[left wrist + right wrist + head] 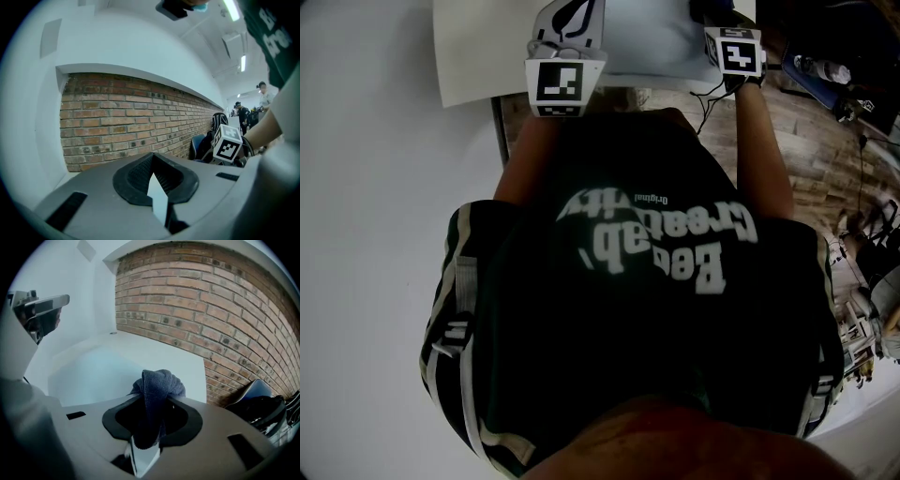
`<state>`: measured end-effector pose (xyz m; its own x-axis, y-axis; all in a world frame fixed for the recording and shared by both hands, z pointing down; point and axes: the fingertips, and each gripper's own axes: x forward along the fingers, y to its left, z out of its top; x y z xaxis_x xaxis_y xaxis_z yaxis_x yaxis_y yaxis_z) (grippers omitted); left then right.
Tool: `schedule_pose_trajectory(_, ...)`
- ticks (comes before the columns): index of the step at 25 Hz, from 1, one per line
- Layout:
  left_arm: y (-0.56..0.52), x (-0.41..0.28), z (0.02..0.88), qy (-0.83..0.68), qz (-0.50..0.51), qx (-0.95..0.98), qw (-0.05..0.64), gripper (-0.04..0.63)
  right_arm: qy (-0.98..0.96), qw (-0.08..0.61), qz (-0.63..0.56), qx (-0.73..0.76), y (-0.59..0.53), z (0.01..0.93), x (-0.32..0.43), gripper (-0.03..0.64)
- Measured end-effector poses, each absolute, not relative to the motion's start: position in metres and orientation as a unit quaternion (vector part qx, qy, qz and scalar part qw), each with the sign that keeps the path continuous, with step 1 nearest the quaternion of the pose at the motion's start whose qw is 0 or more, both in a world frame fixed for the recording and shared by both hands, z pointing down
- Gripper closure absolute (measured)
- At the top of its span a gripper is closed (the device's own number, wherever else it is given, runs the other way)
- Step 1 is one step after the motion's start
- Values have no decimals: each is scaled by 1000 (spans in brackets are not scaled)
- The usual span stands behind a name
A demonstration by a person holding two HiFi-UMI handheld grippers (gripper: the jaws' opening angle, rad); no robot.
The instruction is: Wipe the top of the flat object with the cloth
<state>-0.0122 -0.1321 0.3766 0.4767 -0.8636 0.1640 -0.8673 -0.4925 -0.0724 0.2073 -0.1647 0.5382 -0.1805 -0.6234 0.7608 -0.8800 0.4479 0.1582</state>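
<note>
**Q:** Cloth, the dark grey-blue microfibre one (158,380): does the head view show it?
**R:** No. Only the left tool (565,33) and right tool (724,23), near a pale flat white board (478,56).
**Q:** Left gripper view?
**R:** Jaws together, empty, facing a red brick wall (122,122).
**Q:** Right gripper view?
**R:** Clamped on the cloth, with the board beyond and below. Wiping looks not yet begun; the cloth needs lowering to contact.

Ahead of my left gripper (157,186) runs a brick wall (131,123) under a white wall (117,42), with ceiling lights (231,8) up right. Wood floor (811,141) lies right of my right gripper (149,420).
</note>
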Motion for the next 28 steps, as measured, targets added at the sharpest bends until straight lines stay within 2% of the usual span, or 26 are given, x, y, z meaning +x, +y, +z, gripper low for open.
schedule_pose_trajectory(8,-141,-37,371,-481,100,871,11,594,-756,399,165,492,-172,535,157,522)
schedule_pose_trajectory(20,-146,-120,363,-502,111,858,3,595,-782,396,154,455,-195,533,52,522)
schedule_pose_trajectory(28,-149,-148,374,-510,116,852,-1,594,-810,400,130,409,-201,542,-19,522)
